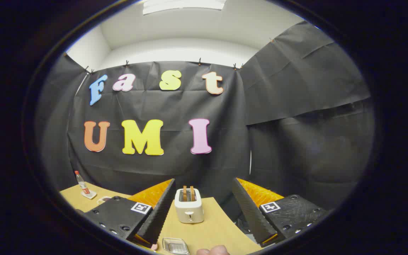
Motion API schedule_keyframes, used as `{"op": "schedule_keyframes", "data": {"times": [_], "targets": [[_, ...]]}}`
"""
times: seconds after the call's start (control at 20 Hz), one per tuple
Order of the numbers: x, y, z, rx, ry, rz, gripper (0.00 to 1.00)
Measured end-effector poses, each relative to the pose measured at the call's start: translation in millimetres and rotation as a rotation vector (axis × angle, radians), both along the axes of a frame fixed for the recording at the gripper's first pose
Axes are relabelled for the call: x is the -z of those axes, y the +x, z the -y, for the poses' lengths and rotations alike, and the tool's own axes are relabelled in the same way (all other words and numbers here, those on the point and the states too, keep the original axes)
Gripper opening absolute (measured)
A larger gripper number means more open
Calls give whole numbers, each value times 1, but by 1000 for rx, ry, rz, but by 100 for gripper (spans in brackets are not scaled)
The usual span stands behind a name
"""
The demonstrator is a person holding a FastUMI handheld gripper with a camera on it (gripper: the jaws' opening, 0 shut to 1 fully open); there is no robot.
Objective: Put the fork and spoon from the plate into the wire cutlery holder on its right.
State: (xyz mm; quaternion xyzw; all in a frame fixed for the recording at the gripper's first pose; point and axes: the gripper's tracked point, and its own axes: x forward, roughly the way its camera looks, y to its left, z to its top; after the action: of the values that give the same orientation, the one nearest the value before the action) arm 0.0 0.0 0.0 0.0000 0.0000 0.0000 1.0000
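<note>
My gripper (pixel 204 198) is held high over the wooden table (pixel 218 226), open, with nothing between its fingers. Low between the fingers, near the left one, the top of a wire cutlery holder (pixel 175 245) peeks into view. I see no fork, spoon or plate from this height.
A white toaster (pixel 189 205) with two slices in its slots stands on the table just ahead, between the fingers. A small bottle (pixel 82 184) on a coaster stands at the table's far left. A fingertip (pixel 213 251) of a person's hand shows below the toaster. Black cloth walls close the booth.
</note>
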Motion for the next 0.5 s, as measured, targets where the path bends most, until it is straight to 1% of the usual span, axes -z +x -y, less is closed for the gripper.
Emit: {"op": "schedule_keyframes", "data": {"times": [0.1,0.25,0.5], "targets": [[-2,2,0,-9,4,8,96],[6,5,-4,-21,13,-18,96],[-3,7,-11,-37,3,-9,96]]}}
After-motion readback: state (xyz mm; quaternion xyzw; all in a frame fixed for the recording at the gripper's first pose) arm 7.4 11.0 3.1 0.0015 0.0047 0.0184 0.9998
